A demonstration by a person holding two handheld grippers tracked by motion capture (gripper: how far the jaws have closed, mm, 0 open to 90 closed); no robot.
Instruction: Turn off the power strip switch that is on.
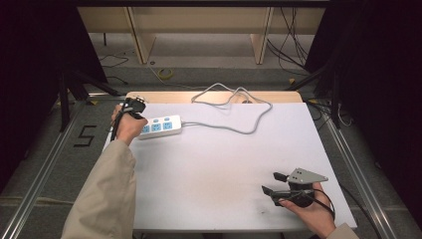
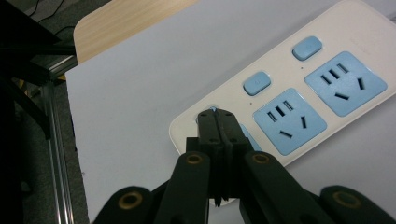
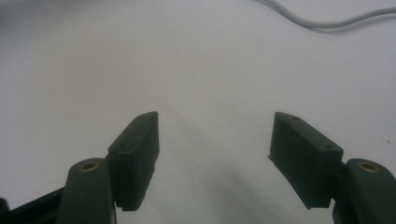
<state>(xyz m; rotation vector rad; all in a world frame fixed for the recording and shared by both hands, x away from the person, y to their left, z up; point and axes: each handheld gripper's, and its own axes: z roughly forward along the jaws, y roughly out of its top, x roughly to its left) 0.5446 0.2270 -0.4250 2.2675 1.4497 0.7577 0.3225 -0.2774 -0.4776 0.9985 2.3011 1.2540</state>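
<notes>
Nearest the person, the right gripper (image 1: 275,183) rests on the white worktop (image 1: 224,169), fingers wide apart and empty. At the far left edge, the white power strip with blue sockets (image 1: 160,126) lies lengthwise left to right, its grey cable (image 1: 234,112) trailing right; the left gripper (image 2: 217,116), fingers pressed together, touches its end. Beyond are a grey floor and wooden furniture.

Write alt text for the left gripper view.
The left gripper, jaws shut together, has its tips at a blue switch at the near end of a white power strip. Two more blue switches and two blue sockets run along the strip, which lies on a white table.
</notes>
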